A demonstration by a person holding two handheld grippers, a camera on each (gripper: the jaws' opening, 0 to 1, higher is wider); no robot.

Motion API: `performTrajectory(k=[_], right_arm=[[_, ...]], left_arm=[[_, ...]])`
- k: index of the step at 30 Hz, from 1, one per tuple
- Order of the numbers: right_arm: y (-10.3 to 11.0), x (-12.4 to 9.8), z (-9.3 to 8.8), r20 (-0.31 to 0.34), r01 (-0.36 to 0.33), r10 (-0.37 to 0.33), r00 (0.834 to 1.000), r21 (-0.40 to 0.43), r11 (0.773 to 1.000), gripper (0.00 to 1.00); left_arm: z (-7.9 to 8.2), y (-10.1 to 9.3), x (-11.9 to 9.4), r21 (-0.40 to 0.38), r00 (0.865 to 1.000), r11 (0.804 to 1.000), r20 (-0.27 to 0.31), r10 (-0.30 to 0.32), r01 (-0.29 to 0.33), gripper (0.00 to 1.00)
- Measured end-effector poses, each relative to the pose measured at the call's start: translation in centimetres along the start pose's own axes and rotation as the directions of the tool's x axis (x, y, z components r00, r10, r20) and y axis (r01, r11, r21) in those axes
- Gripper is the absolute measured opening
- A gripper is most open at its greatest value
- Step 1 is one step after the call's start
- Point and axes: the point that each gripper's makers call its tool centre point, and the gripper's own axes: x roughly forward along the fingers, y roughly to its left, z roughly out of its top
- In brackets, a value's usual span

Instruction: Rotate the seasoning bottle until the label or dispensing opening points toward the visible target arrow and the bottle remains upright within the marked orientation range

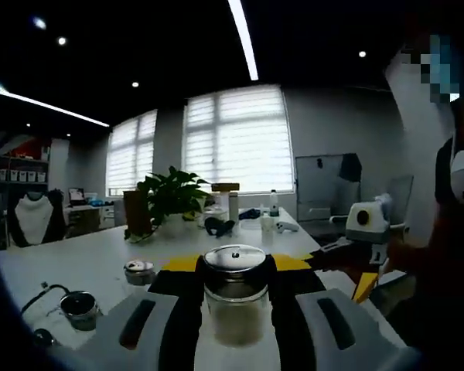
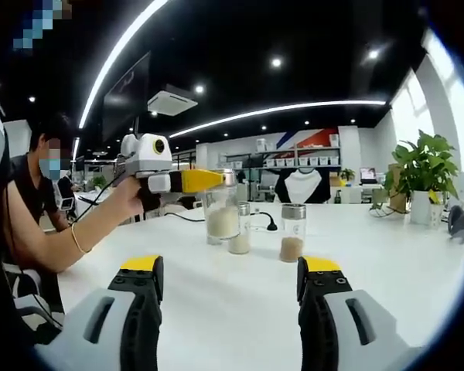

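Observation:
A glass seasoning jar (image 1: pixel 233 297) with a round metal lid stands upright between my left gripper's (image 1: pixel 236 264) black, yellow-tipped jaws, which are shut on its sides. In the right gripper view the same jar (image 2: pixel 220 220), holding pale powder, sits on the white table in the left gripper (image 2: pixel 214 180), which a person's hand holds. My right gripper (image 2: pixel 232 270) hangs open over bare tabletop, well short of the jar. Part of the right gripper (image 1: pixel 365 284) enters the left gripper view from the right.
Two smaller shaker bottles (image 2: pixel 239 230) (image 2: pixel 292 233) stand just right of the held jar. A potted plant (image 1: pixel 170 197), a tall bottle (image 1: pixel 273 202), two small lidded jars (image 1: pixel 139 270) (image 1: pixel 79 308) and a cable lie on the white table (image 1: pixel 77 259). A seated person (image 2: pixel 39 201) is at the left.

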Motion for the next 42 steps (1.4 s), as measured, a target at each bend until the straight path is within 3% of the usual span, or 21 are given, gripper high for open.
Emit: performTrajectory(k=[6,11,19,22,27,30,42], right_arm=[[0.1,0.1,0.0,0.001,-0.001,0.001,1.000,0.002,1.000,0.69],[0.3,0.2,0.0,0.000,-0.010,0.010,1.000,-0.004,1.000,0.68],[0.6,0.3,0.1,0.000,-0.025,0.025,1.000,-0.012,1.000,0.65],[0.7,0.4,0.0,-0.003,-0.027,0.027,1.000,-0.014,1.000,0.65],[0.9,0.5,-0.3,-0.005,-0.032,0.032,0.999,-0.007,0.999,0.65],[1.0,0.5,-0.5,-0.010,-0.040,0.040,0.999,-0.010,0.999,0.60],[2.2,0.2,0.2,0.029,-0.087,0.088,0.996,-0.048,0.995,0.36]], left_arm=[[-1.2,-2.4,1.3,0.060,0.995,0.994,-0.060,-0.085,0.088,0.34],[-1.6,-4.1,2.0,0.007,0.986,0.987,-0.043,-0.162,0.162,0.34],[-1.7,-6.3,2.7,-0.007,0.971,0.972,-0.036,-0.236,0.236,0.34],[-1.7,-7.4,3.2,-0.041,0.959,0.959,-0.012,-0.282,0.281,0.34],[-2.0,-8.6,3.5,-0.025,0.950,0.950,-0.030,-0.311,0.311,0.34],[-2.3,-9.0,3.5,0.026,0.944,0.944,-0.046,-0.327,0.329,0.34],[-2.2,-10.5,3.2,0.005,0.916,0.917,-0.051,-0.398,0.399,0.34]])
